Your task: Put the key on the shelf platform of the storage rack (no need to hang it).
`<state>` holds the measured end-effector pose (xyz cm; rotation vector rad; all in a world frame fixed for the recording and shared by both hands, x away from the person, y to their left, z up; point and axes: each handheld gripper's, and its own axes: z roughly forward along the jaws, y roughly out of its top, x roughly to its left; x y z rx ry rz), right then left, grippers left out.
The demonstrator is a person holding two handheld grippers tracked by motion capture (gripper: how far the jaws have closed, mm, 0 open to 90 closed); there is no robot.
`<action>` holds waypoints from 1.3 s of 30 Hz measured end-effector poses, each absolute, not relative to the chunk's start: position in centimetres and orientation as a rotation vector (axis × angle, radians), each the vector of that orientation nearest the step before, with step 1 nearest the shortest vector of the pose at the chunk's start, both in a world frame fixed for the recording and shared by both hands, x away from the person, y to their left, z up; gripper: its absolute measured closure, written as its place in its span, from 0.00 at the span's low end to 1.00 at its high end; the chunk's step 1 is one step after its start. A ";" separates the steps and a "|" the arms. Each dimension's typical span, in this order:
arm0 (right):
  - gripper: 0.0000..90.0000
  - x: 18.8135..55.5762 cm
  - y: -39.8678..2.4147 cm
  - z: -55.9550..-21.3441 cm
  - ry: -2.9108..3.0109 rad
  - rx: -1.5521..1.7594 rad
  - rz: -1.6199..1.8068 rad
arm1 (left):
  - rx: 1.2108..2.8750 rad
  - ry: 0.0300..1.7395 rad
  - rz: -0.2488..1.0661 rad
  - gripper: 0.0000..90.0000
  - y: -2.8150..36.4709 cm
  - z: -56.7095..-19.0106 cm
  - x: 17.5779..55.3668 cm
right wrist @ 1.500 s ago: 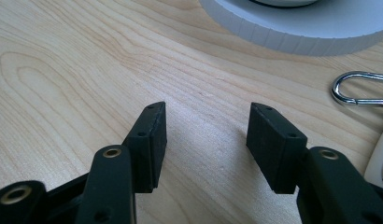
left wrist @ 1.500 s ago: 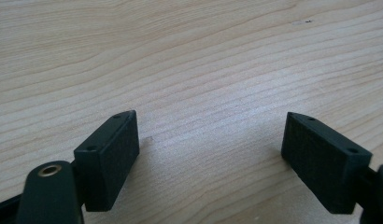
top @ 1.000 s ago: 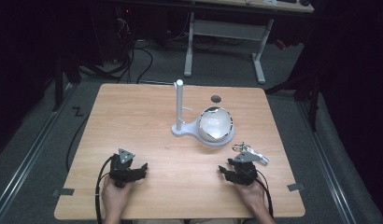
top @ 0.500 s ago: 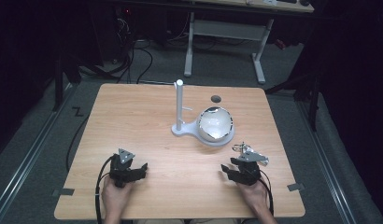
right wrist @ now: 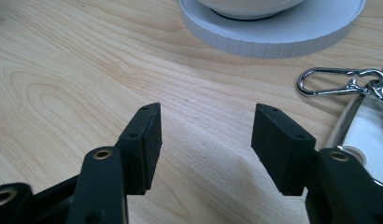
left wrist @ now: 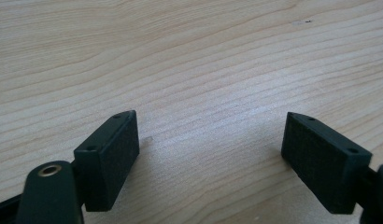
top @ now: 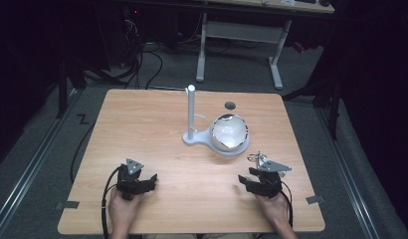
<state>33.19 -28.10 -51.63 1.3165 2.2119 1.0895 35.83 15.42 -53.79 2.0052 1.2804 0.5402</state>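
Dark floor and cables surround my pale wooden table (top: pixel 157 124). My right gripper (right wrist: pixel 206 133), jaws just opening with nothing between, sits beside the keyring (right wrist: pixel 341 86); my left gripper (left wrist: pixel 210 140) gapes over bare wood.

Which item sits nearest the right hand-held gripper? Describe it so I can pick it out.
Start at the white stand base holding the white bowl in the middle of the wooden table. Just toward the person's right sits a small silver metal keyring with a snap clip, beside the right hand-held gripper. It is the only shiny metal item lying flat there.
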 end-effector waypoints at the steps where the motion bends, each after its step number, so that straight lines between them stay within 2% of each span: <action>1: 0.49 33.2 -28.2 -51.6 2.211 1.314 1.089 | 2.005 1.280 0.540 0.22 15.4 -53.8 35.8; 3: 0.47 33.1 -28.4 -51.5 2.198 1.310 1.086 | 2.006 1.280 0.540 0.22 15.4 -53.8 35.8; 25: 0.48 32.1 -31.7 -50.6 2.141 1.362 1.127 | 2.005 1.281 0.540 0.22 15.4 -53.8 35.8; 33: 0.55 32.0 -34.0 -49.9 2.044 1.456 1.077 | 2.005 1.281 0.540 0.22 15.4 -53.8 35.8; 39: 0.58 32.2 -34.9 -49.8 2.036 1.467 1.036 | 2.005 1.281 0.540 0.22 15.4 -53.8 35.8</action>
